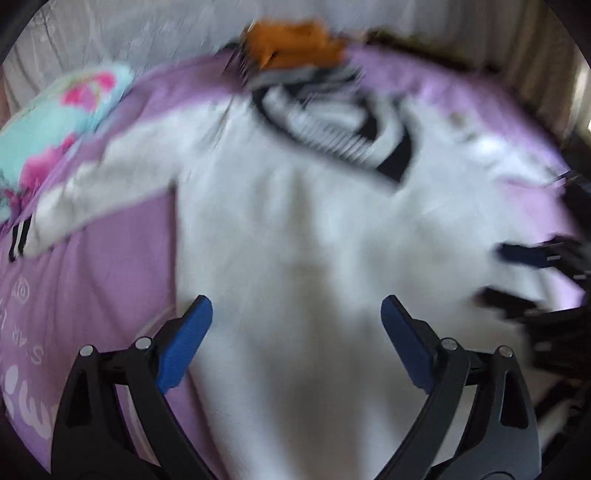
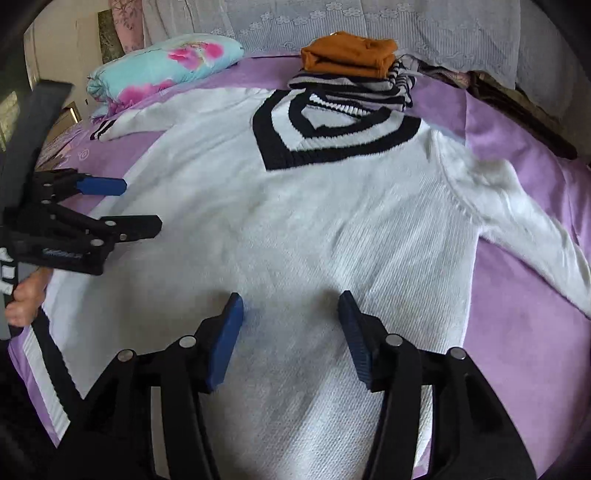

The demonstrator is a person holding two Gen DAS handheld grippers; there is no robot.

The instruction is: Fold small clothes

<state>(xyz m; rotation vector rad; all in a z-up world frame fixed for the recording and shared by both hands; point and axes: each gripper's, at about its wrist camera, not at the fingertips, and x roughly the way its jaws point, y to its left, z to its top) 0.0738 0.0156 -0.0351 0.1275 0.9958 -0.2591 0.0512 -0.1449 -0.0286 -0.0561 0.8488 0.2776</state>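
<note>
A white knit sweater (image 2: 295, 221) with a black V-neck band (image 2: 332, 147) lies spread flat on a purple bed sheet (image 2: 517, 332), sleeves out to both sides. In the right wrist view my right gripper (image 2: 291, 306) hovers open over the sweater's lower body, nothing between its blue pads. My left gripper (image 2: 140, 205) shows at the left edge over the sweater's side, open, held by a hand (image 2: 26, 299). The blurred left wrist view shows the left gripper (image 1: 295, 306) open above the sweater (image 1: 295, 229), with the right gripper (image 1: 517, 273) at the right edge.
Behind the collar sits a stack of folded clothes: an orange garment (image 2: 347, 55) on striped black-and-white ones (image 2: 369, 86). A turquoise floral bundle (image 2: 162, 62) lies at the back left. Lace fabric (image 2: 369, 22) hangs behind the bed. Dark cloth (image 2: 517, 107) lies at the far right.
</note>
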